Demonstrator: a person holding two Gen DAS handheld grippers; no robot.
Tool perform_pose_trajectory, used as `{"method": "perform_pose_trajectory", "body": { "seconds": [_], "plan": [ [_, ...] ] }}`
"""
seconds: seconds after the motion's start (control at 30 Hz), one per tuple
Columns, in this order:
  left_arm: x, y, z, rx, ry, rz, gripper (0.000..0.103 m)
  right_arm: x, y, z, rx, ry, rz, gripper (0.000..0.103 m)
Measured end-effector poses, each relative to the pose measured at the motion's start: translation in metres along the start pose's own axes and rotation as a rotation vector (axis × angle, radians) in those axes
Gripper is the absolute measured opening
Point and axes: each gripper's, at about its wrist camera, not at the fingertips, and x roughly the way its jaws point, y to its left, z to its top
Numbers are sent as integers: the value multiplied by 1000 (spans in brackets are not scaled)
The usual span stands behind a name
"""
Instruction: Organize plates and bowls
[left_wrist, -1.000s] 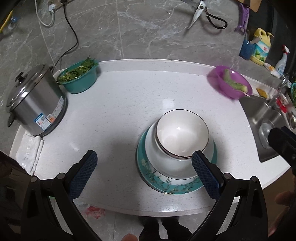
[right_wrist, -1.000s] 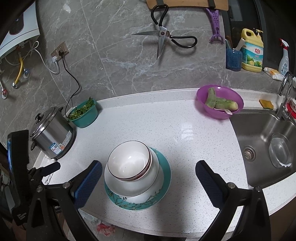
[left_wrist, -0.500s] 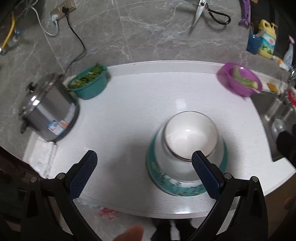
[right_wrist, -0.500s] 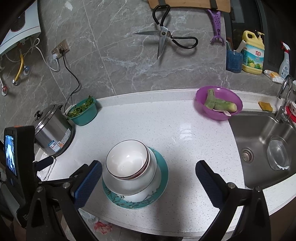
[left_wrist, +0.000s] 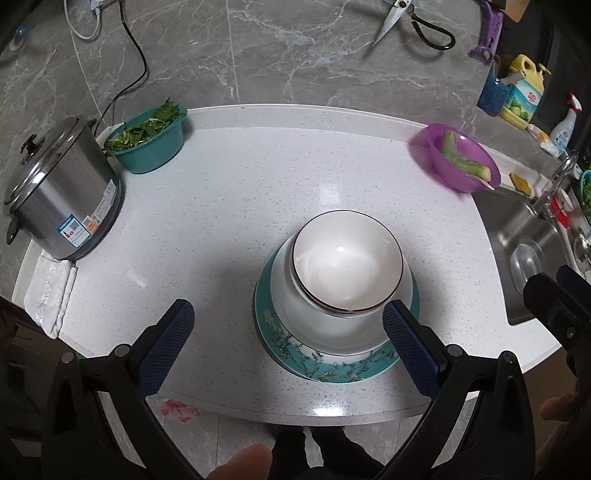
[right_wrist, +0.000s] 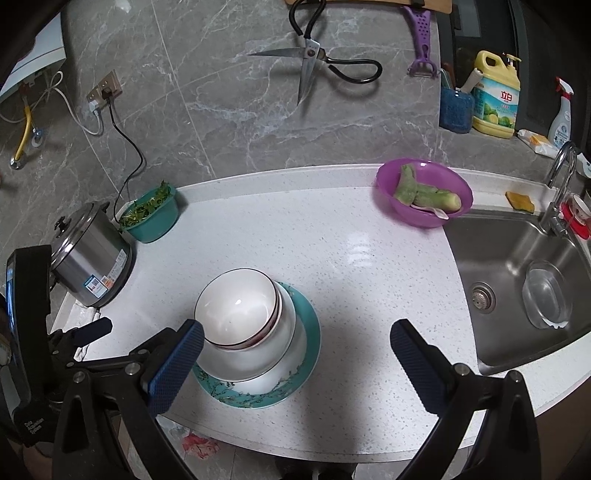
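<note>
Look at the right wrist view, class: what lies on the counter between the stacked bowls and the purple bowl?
Nothing: between the stacked bowls and the purple bowl, only bare white counter shows in the right wrist view.

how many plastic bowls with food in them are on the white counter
2: a teal plastic bowl of leafy greens at the back left beside the steel cooker, and a purple plastic bowl of peeled vegetable by the sink.

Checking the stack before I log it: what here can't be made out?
- How many bowls are nested: both views, the top bowl hides the inside.
- Teal plate's centre: covered by the stack.
- Rice cooker label: too small.
- Purple bowl: blurred in the left wrist view.
</note>
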Motion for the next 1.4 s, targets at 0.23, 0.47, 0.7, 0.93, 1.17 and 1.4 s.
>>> {"method": "perform_pose_trajectory", "body": {
  "seconds": [0.23,0.47,0.7,0.93,1.17,1.4],
  "plan": [
    [1,0,2,-10,5,12,103,3,-1,3,-4,7,0,103],
    [1,-1,2,-13,4,16,103,5,0,4,-13,14,3,103],
    [3,0,2,-27,8,23,103,12,-1,8,-19,28,1,103],
    [5,2,2,-47,12,26,103,16,1,9,-24,40,0,103],
    [7,3,2,-61,12,33,103,22,1,10,-29,54,-1,103],
    [8,1,4,-57,9,42,103,27,2,11,-29,70,-6,103]
  ]
}}
